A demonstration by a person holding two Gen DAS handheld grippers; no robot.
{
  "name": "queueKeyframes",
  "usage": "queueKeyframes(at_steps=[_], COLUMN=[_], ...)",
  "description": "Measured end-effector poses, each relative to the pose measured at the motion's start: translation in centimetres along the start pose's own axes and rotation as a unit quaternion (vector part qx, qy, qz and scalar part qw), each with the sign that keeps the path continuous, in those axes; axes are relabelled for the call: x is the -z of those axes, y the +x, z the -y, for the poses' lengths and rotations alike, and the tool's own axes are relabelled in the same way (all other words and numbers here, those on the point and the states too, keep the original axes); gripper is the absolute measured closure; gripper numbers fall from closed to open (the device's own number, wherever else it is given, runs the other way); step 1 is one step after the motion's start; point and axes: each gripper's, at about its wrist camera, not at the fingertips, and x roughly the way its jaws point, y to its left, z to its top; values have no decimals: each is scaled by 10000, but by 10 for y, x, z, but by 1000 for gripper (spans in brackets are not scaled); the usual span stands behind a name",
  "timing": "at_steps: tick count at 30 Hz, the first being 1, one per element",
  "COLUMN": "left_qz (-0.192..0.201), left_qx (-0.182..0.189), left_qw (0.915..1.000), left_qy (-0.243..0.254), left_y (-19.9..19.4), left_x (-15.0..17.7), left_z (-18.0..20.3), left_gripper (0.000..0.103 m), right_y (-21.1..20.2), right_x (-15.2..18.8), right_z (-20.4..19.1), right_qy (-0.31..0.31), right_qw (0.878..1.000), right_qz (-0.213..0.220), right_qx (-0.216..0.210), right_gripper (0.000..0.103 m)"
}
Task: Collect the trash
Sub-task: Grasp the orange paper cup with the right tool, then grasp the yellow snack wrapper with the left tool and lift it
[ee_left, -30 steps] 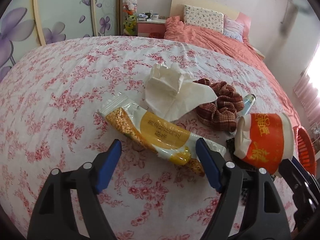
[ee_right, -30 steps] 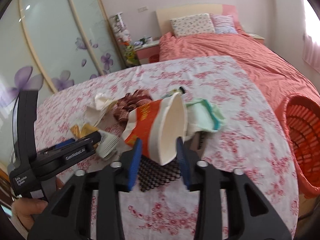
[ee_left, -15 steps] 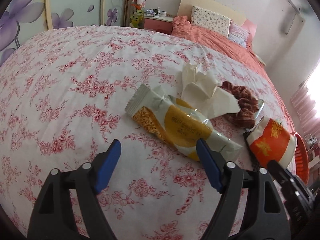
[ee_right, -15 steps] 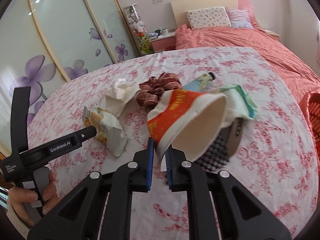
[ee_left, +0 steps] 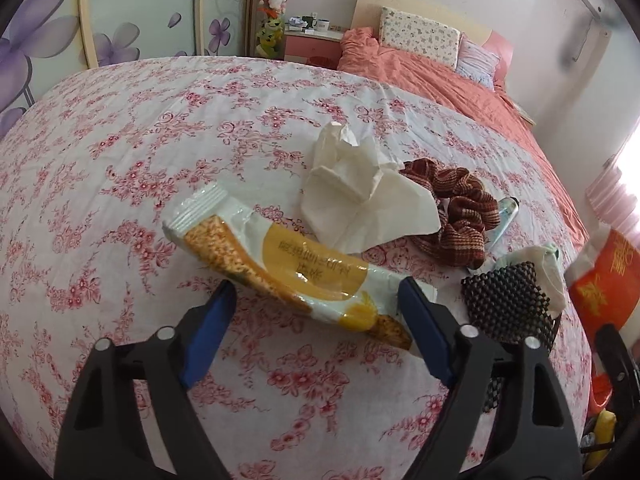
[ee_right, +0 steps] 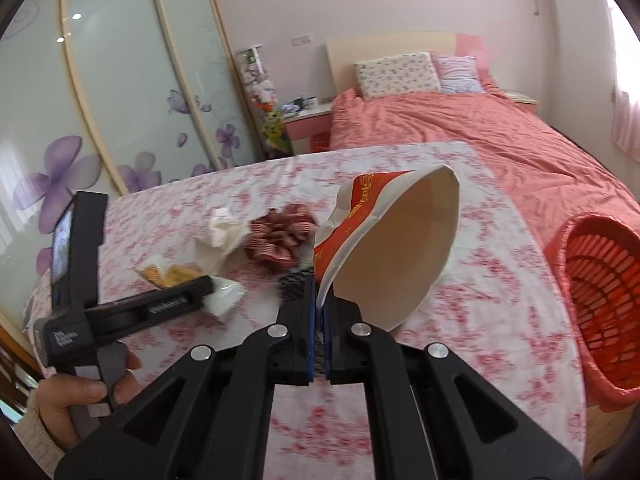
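Note:
My right gripper (ee_right: 318,300) is closing tight on the rim of a red and white paper cup (ee_right: 392,248), pinched flat between its pads and held above the bed. The cup (ee_left: 608,280) shows at the right edge of the left wrist view. My left gripper (ee_left: 316,320) is open low over a yellow and white snack wrapper (ee_left: 280,264), whose near end lies between the pads without touching them. A crumpled white tissue (ee_left: 360,200) lies just beyond the wrapper. An orange trash basket (ee_right: 600,300) stands at the bed's right side.
The floral bedspread (ee_left: 120,160) also carries a red checked scrunchie (ee_left: 460,216), a black mesh mat (ee_left: 508,304), a pale green cloth (ee_left: 548,272) and a small tube (ee_left: 508,212). A person's hand (ee_right: 80,400) holds the left gripper (ee_right: 160,304). A pink bed stands behind.
The right jaws closed on the cup's rim and lifted the cup off the bed. The left gripper stayed open, drew back from the wrapper, then came in close to it again.

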Motion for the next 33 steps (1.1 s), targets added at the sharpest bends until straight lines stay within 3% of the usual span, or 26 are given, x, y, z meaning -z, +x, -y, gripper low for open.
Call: queueKeyframes(at_steps=[8, 12, 16, 26, 30, 33], left_qz=[-94, -88, -134, -270, -306, -332], left_qx=[-239, 242, 519, -454, -496, -560], left_qw=[9997, 9990, 9964, 9957, 9930, 9948], left_qy=[60, -364, -656, -761, -1027, -785], left_y=[-6, -18, -19, -3, -3, 6], left_x=[14, 21, 21, -5, -8, -10], left_z=[-35, -48, -33, 7, 6, 13], left_gripper=[26, 24, 21, 19, 19, 22], right_y=[4, 7, 9, 11, 12, 13], right_x=[6, 7, 11, 15, 16, 17], right_z=[29, 41, 50, 65, 64, 66], right_qy=[221, 342, 392, 483, 463, 498], right_qw=[9990, 9980, 9973, 9964, 9965, 9963], right_qz=[35, 49, 37, -19, -42, -55], right_qx=[378, 529, 628, 691, 701, 702], right_gripper=[100, 100, 100, 100, 100, 100])
